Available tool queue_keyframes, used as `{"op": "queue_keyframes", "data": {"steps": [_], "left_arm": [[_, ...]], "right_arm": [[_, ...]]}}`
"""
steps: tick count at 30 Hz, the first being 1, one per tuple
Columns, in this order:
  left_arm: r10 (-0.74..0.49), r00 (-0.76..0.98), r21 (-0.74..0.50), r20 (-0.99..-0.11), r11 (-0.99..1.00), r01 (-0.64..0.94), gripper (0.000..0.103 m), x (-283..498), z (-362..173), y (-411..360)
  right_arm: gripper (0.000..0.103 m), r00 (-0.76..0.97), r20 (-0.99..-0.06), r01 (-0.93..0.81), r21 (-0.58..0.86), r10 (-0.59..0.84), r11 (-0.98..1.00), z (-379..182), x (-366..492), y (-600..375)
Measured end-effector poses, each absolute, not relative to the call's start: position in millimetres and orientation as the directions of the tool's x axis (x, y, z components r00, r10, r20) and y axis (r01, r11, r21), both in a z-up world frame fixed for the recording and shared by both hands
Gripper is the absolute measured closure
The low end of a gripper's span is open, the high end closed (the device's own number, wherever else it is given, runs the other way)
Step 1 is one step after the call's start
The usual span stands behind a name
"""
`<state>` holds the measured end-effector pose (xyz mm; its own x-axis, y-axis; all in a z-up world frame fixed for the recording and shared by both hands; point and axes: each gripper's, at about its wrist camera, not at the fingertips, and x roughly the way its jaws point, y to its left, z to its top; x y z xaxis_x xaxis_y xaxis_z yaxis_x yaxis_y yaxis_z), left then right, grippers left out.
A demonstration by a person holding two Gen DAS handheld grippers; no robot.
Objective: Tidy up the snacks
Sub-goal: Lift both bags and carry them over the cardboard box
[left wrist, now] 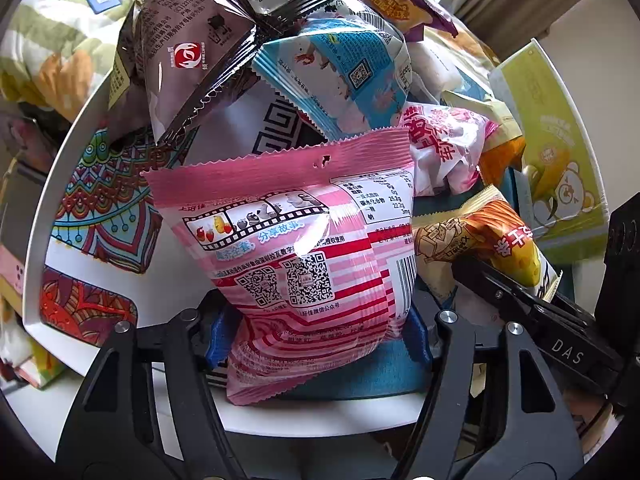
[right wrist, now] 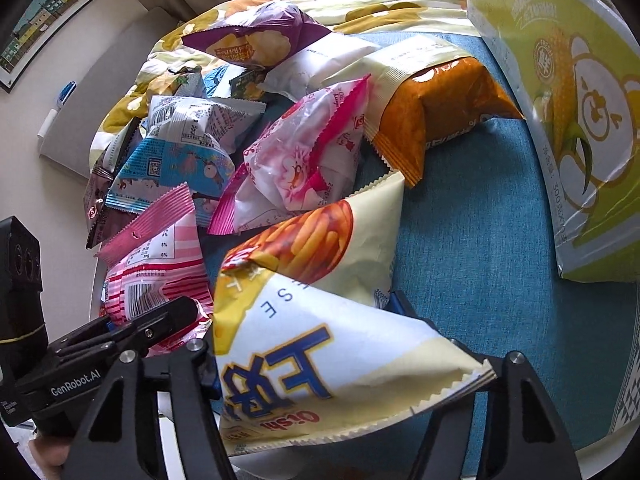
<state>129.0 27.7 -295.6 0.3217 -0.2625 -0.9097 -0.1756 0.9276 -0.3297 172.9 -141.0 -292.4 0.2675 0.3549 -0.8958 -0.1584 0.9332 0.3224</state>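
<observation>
My left gripper [left wrist: 320, 332] is shut on a pink striped snack bag [left wrist: 304, 256] and holds it over a white patterned plate [left wrist: 92, 208]. The same bag shows in the right wrist view [right wrist: 156, 268] with the left gripper's fingers [right wrist: 160, 320] on it. My right gripper [right wrist: 344, 364] is shut on a cream cheese-stick bag [right wrist: 316, 320] above a blue cloth [right wrist: 472, 248]. That bag shows at the right of the left wrist view [left wrist: 492, 240]. A pile of bags lies beyond: brown [left wrist: 200, 52], light blue [left wrist: 344, 72], pink-white [right wrist: 296, 160], orange [right wrist: 436, 108], purple [right wrist: 256, 40].
A large green corn-snack bag [right wrist: 568, 120] stands at the right on the blue cloth, also in the left wrist view [left wrist: 560, 168]. A yellow floral quilt [right wrist: 400, 4] lies behind the pile. A wall with a framed picture [right wrist: 44, 16] is at the left.
</observation>
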Motion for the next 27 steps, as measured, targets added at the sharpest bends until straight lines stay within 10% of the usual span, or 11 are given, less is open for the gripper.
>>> {"op": "queue_keyframes", "data": {"steps": [27], "left_arm": [[-0.261, 0.592, -0.323, -0.762, 0.946, 0.001, 0.039, 139, -118, -32]], "right_arm": [[0.046, 0.593, -0.754, -0.151, 0.240, 0.282, 0.959, -117, 138, -222]]}}
